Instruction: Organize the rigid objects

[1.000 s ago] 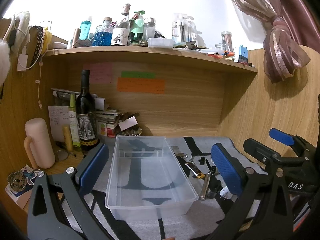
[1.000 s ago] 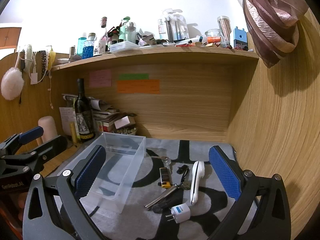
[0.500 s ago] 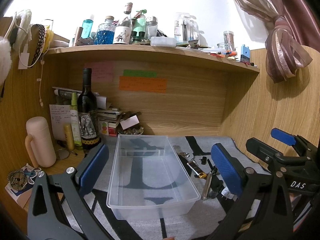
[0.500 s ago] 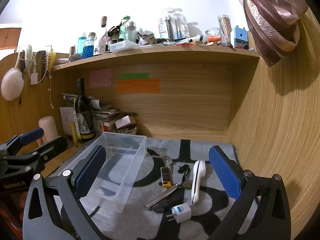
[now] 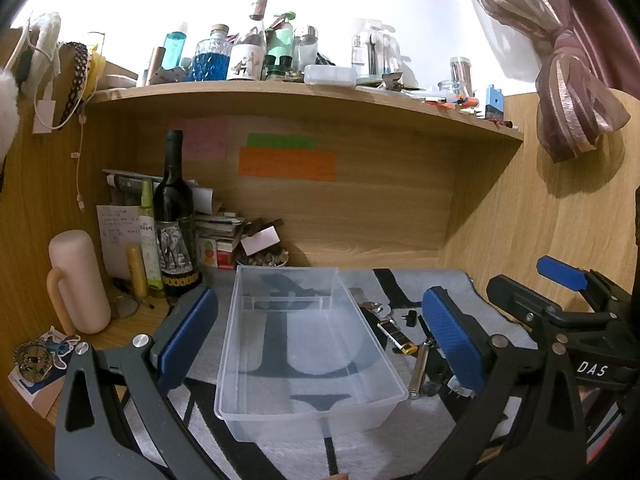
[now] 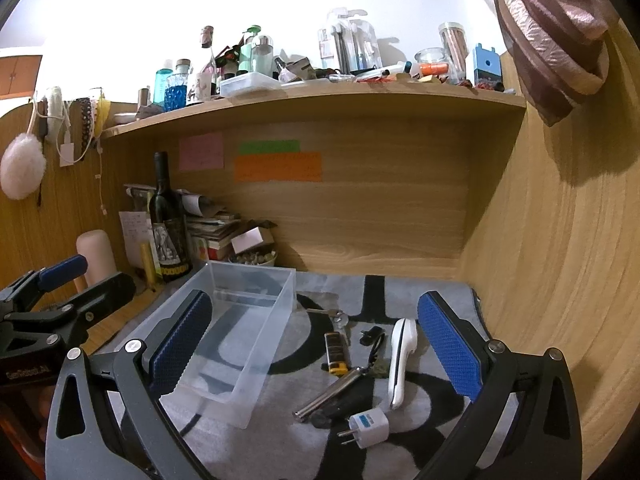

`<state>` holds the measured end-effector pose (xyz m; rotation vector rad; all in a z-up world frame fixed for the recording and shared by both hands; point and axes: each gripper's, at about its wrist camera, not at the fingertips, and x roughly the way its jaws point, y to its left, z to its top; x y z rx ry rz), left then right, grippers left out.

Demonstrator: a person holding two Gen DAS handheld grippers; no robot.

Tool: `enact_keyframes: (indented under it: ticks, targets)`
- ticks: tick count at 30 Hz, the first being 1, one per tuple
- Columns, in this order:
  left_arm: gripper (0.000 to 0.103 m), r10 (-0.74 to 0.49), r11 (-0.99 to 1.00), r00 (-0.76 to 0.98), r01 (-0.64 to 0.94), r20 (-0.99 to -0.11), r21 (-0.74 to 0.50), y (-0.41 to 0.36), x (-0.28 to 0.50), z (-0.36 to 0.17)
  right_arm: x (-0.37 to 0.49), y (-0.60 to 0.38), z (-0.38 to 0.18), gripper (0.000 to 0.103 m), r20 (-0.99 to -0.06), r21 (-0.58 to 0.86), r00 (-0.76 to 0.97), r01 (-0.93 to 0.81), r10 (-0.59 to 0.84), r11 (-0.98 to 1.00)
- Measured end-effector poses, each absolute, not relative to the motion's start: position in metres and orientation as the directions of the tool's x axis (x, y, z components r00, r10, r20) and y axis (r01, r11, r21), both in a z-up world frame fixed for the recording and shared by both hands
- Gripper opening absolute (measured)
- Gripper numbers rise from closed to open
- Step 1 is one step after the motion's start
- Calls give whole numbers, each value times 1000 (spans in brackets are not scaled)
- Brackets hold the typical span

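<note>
Fingers spread wide on both grippers: left gripper (image 5: 320, 332) hovers over the empty clear bin (image 5: 304, 340), right gripper (image 6: 314, 344) over the clutter beside it on the counter. Pick the white plug adapter (image 6: 370, 426) first; straddle its body, not the prongs, then lift clear of the metal rod (image 6: 330, 394).

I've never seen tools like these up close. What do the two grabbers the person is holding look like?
Both look alike: the left gripper and right gripper have dark grey plastic frames with triangular cut-outs and silver screws, and two fingers faced with blue textured pads. White lettering marks each body; one reads DAS.
</note>
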<state>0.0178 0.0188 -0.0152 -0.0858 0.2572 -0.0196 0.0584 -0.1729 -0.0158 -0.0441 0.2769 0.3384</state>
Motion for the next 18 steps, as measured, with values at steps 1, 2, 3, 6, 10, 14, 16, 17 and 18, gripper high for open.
enact_keyframes:
  ticks: [1, 2, 3, 6, 10, 14, 16, 17, 18]
  targets:
    - [103, -23, 996, 965, 0, -261, -86, 20, 21, -16, 60, -172, -16, 103, -275, 4, 903, -341, 329, 940]
    - [103, -18, 996, 964, -5, -267, -85, 22, 23, -17, 62, -172, -17, 103, -273, 2, 903, -345, 332, 939]
    - [103, -14, 996, 961, -10, -276, -87, 24, 26, -18, 64, -171, -18, 103, -273, 1, 903, -344, 331, 939]
    - [103, -18, 995, 948, -15, -317, -99, 35, 39, -21, 73, -171, -22, 103, -288, 3, 899, -345, 331, 939]
    - [103, -29, 996, 922, -6, -386, -88, 55, 62, -26, 95, -175, -28, 103, -337, 11, 888, -329, 314, 944]
    - [102, -58, 994, 870, 3, -490, -112, 84, 93, -38, 120, -186, -35, 103, -390, 14, 883, -277, 260, 961]
    - [87, -59, 993, 836, -5, -545, -116, 95, 108, -46, 132, -192, -38, 103, -423, 8, 877, -249, 229, 969]
    - [80, -47, 995, 814, -15, -580, -101, 100, 117, -51, 137, -194, -40, 102, -434, 3, 876, -231, 210, 973]
    - [77, -39, 996, 796, -20, -604, -91, 104, 125, -56, 141, -196, -43, 100, -445, -6, 876, -212, 187, 977]
